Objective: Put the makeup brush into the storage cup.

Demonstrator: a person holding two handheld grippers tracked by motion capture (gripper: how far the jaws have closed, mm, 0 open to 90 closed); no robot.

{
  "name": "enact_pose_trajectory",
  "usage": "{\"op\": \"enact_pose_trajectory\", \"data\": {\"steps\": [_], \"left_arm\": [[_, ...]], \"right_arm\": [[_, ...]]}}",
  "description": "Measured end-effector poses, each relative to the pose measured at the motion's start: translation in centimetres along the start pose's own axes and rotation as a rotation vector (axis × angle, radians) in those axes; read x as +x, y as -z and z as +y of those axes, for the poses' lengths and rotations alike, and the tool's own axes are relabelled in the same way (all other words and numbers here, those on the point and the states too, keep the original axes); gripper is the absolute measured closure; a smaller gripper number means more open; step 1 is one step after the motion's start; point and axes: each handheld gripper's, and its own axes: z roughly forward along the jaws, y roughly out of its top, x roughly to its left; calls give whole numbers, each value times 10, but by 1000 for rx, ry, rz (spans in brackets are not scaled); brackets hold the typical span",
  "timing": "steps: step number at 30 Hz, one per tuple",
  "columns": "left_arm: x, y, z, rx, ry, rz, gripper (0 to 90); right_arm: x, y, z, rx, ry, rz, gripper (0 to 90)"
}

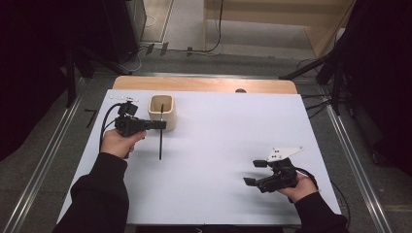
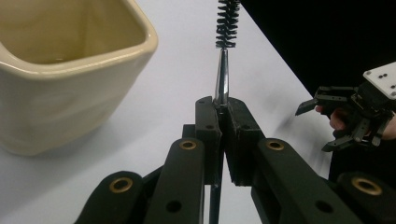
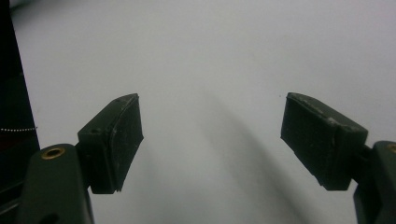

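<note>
My left gripper (image 1: 162,124) is shut on a thin brush (image 1: 160,143), just in front of a cream square cup (image 1: 161,110) on the white table. In the left gripper view the pads (image 2: 208,119) pinch the brush's metal stem (image 2: 222,79). Black bristles (image 2: 227,23) show at its far end, and the cup (image 2: 70,70) stands close on the left, open side up. My right gripper (image 1: 255,173) is held low over the table's near right part. It is open, with nothing between its pads (image 3: 119,140). It also shows far off (image 2: 314,129) in the left gripper view.
The white tabletop (image 1: 233,131) lies on a wooden board whose far edge (image 1: 204,84) shows behind it. Metal rails (image 1: 354,160) run along both sides. Dark stands and cables (image 1: 330,73) crowd the floor at the back and right.
</note>
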Motion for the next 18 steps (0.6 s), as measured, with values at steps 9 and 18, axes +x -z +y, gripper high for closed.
{"op": "enact_pose_trajectory", "data": {"steps": [9, 18], "left_arm": [[1, 0, 11, -4, -14, 2, 854], [4, 0, 31, -25, -13, -12, 854]], "right_arm": [[0, -1, 0, 0, -2, -1, 219], [3, -4, 2, 2, 3, 1, 220]]}}
